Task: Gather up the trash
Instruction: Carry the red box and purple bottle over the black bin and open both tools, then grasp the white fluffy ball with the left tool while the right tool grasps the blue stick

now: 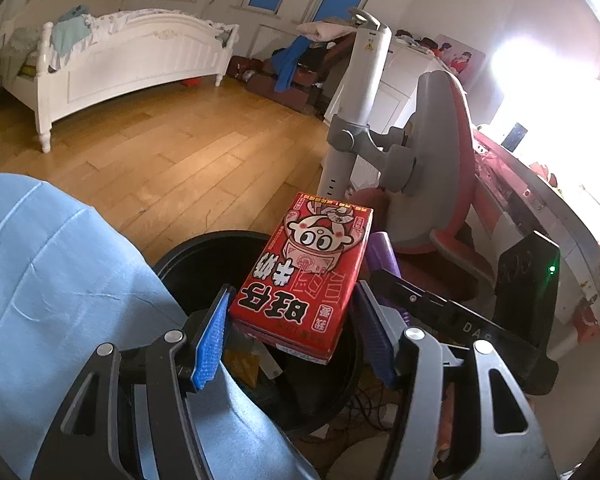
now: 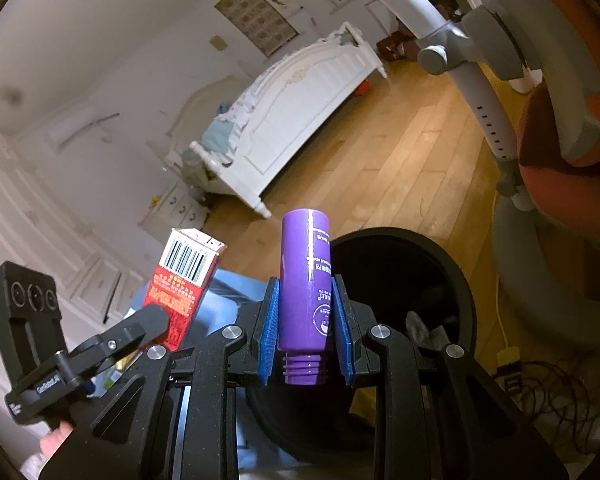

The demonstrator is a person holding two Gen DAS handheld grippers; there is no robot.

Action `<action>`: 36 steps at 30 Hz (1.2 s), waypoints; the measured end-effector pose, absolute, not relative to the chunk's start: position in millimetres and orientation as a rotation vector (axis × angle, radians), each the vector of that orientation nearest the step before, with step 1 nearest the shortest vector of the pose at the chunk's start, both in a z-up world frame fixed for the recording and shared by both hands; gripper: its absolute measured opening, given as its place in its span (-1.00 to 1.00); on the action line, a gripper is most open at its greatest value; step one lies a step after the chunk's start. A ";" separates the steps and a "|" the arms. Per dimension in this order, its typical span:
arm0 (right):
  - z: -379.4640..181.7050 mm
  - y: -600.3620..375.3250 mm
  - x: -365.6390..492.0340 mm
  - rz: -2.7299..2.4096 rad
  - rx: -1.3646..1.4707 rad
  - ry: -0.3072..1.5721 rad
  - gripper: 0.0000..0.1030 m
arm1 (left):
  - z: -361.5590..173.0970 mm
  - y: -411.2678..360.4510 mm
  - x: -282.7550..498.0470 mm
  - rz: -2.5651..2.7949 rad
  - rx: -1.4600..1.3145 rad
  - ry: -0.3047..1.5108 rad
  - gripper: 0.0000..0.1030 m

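1 red carton (image 1: 300, 276); 1 purple bottle (image 2: 305, 288); 1 black bin (image 2: 404, 280); 2 grippers; 1 bed (image 1: 120, 60); 1 chair (image 1: 440, 168)

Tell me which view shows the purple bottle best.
The right wrist view: the purple bottle stands in the centre, clamped between the right claw's pads, its white print and capless threaded neck clear. The left wrist view shows only a purple sliver behind the red carton.

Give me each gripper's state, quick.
Left gripper: closed on the red carton.
Right gripper: closed on the purple tube.
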State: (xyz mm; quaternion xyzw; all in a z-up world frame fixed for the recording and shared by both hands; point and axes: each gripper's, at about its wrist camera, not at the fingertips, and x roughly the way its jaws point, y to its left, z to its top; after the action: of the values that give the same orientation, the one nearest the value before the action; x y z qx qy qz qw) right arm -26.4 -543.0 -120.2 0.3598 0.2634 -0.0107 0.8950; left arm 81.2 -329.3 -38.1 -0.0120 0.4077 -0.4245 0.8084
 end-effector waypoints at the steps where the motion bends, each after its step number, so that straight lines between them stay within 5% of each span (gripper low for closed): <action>1: -122.2 -542.7 -27.0 -0.022 0.748 0.549 -0.50 | -39.1 -330.2 81.6 -0.907 -0.026 0.877 0.14; 13: -131.6 -543.3 -18.9 -0.033 0.745 0.610 -0.49 | -46.7 -341.6 88.0 -0.875 -0.012 0.921 0.18; 17: -128.7 -541.9 -22.9 -0.062 0.747 0.597 0.40 | -48.4 -337.2 90.2 -0.864 -0.043 0.948 0.39; 29: -106.8 -499.4 -11.6 0.000 0.675 0.638 0.42 | -21.0 -265.4 75.3 -0.776 -0.105 0.841 0.49; 36: -81.7 -440.3 18.0 0.112 0.574 0.669 0.42 | -4.3 -161.4 78.9 -0.564 -0.163 0.731 0.76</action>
State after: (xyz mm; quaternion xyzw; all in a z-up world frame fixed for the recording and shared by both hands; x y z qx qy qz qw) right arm 18.0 -440.3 -81.7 0.2777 0.3234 0.0543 0.9030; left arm 78.9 -161.4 -4.3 -0.0786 0.3524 -0.2717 0.8921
